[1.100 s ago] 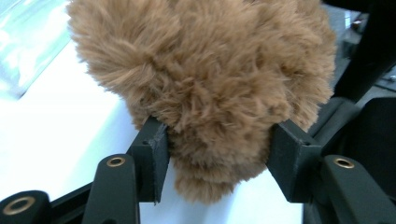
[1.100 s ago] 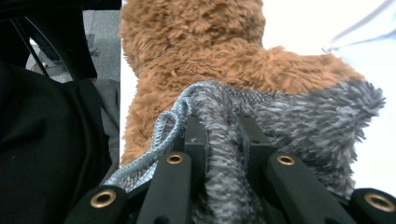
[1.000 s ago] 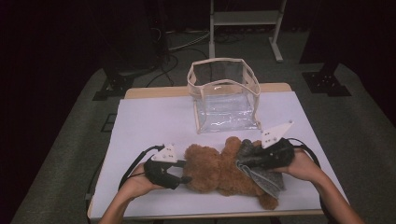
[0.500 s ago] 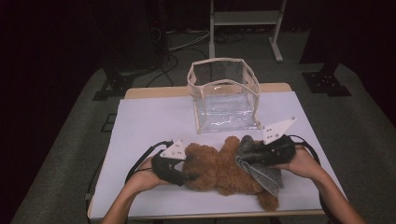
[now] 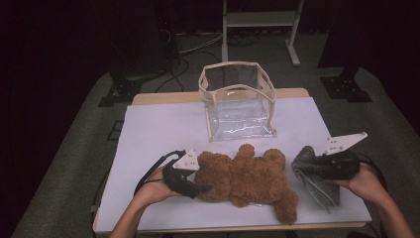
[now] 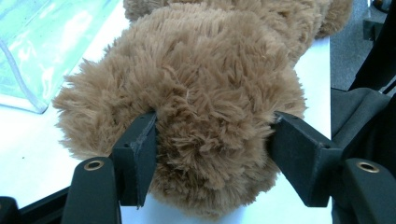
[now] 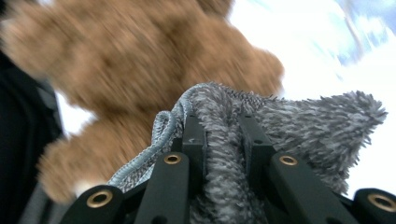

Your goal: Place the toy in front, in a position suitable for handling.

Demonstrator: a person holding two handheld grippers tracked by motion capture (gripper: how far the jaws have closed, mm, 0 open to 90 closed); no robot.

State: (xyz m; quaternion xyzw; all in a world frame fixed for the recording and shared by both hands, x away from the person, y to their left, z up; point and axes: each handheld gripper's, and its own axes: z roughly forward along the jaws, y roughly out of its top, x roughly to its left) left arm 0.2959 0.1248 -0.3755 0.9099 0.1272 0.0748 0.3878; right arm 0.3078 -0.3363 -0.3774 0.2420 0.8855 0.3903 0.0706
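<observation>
A brown teddy bear (image 5: 247,178) lies on its side near the front of the white table (image 5: 158,129). My left gripper (image 5: 200,186) is at the bear's head. In the left gripper view its jaws (image 6: 215,126) stand on either side of the furry head (image 6: 196,93), pads still against the fur, and they have just been opening. My right gripper (image 5: 307,167) is off to the right of the bear, shut on a fuzzy grey cloth (image 5: 317,186) that hangs down from it. The right gripper view shows the cloth (image 7: 317,126) pinched between the jaws (image 7: 222,121), with the bear (image 7: 130,60) blurred behind.
A clear plastic bag with a beige rim (image 5: 237,101) stands open behind the bear, at the middle back of the table. A metal stand (image 5: 257,20) is on the floor beyond the table. The table's front edge runs just below the bear.
My right gripper has pulled the grey cloth off the bear's back and carried it right, well apart from the bear. The left hand has stayed at the head, its jaws wider.
</observation>
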